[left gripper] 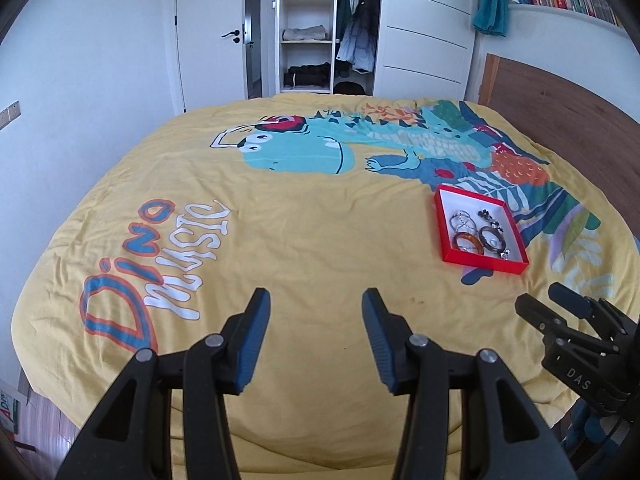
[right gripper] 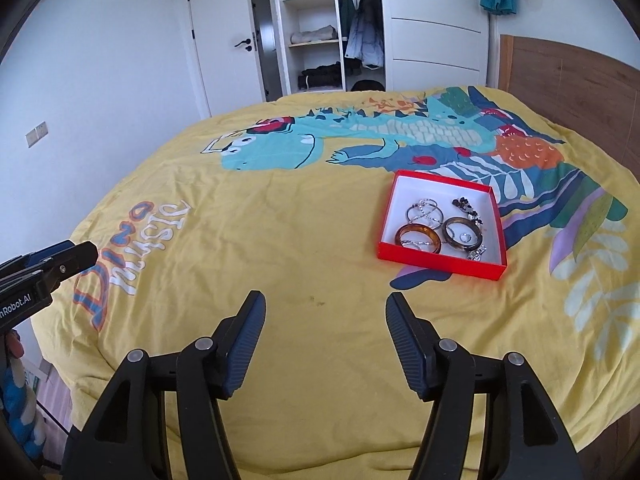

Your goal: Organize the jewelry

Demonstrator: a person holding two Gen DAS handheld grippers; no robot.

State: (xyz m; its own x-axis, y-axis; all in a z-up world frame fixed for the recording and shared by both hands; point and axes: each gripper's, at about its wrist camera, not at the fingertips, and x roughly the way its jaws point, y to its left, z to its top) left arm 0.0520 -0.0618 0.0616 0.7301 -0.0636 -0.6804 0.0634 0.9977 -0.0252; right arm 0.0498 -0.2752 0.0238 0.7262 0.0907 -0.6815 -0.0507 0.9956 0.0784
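Note:
A shallow red box point(left gripper: 486, 261) point(right gripper: 440, 261) with a white inside lies on the yellow bed cover. It holds an amber bangle point(right gripper: 418, 239), a dark brown bangle point(right gripper: 461, 232), thin silver bangles point(right gripper: 425, 211), a dark beaded piece point(right gripper: 466, 207) and small silver bits. My left gripper point(left gripper: 316, 300) hovers open and empty over the cover, left of and nearer than the box. My right gripper point(right gripper: 325, 302) is also open and empty, just short of the box's near left corner. Each gripper shows at the edge of the other's view: the right gripper point(left gripper: 548, 300) and the left gripper point(right gripper: 86, 250).
The yellow dinosaur-print duvet point(right gripper: 280, 220) covers the whole bed. A wooden headboard point(right gripper: 568, 80) stands on the right. Beyond the bed are a white door point(right gripper: 228, 44) and an open wardrobe point(right gripper: 320, 28) with shelves and hanging coats. A floor strip shows at lower left.

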